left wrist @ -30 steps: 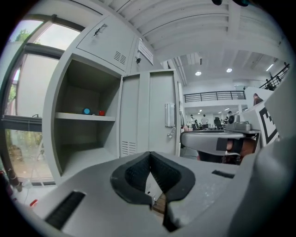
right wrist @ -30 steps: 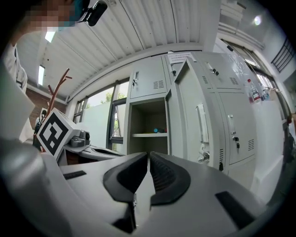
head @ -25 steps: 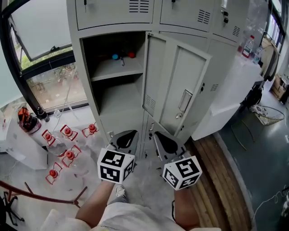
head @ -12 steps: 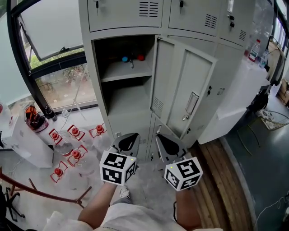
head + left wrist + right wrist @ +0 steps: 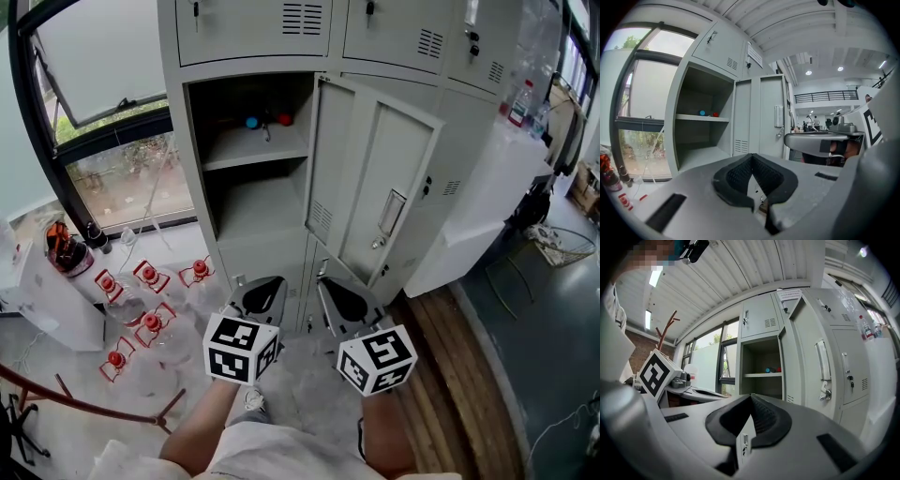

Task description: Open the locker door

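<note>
The grey locker's door (image 5: 370, 178) stands swung open to the right, with its handle (image 5: 391, 214) and latch on the outer face. The open compartment (image 5: 253, 178) shows a shelf with a blue thing (image 5: 251, 122) and a red thing (image 5: 284, 119). My left gripper (image 5: 261, 295) and right gripper (image 5: 345, 300) hang side by side low in front of the locker, apart from the door. Both are shut with nothing between the pads. The left gripper view shows the door (image 5: 761, 117) ahead, and the right gripper view shows its handle (image 5: 821, 362).
Several red-capped bottles (image 5: 141, 300) lie on the floor at the left beside a white box (image 5: 52, 305). A window (image 5: 103, 112) is behind them. A white counter (image 5: 497, 178) stands to the right, with a wooden floor strip (image 5: 459, 375) below it.
The head view swayed a little right, then back. Both grippers stay in the same spot before the locker, and the door stays open.
</note>
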`<state>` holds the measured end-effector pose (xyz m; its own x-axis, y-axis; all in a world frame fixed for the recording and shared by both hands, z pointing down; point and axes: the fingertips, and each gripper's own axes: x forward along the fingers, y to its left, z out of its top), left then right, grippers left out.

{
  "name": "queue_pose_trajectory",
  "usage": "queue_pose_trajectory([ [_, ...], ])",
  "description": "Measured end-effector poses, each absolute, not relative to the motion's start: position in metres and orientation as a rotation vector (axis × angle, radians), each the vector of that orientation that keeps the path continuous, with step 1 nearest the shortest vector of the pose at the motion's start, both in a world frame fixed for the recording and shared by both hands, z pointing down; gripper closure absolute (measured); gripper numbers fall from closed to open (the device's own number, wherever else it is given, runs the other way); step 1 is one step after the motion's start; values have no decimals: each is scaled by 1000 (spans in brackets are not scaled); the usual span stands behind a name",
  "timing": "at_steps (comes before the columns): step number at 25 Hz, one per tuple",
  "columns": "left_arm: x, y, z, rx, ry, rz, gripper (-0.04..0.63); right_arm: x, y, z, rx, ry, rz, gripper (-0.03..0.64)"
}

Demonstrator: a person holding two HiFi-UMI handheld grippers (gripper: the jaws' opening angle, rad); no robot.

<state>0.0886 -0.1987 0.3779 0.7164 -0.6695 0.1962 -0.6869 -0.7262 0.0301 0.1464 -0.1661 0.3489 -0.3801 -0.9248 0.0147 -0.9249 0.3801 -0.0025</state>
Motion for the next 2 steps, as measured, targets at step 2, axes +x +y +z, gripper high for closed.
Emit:
queue_pose_trajectory([
  [2, 89, -198, 379, 2814, -1115, 263, 589, 145, -166, 349, 1738, -2601, 14, 614],
])
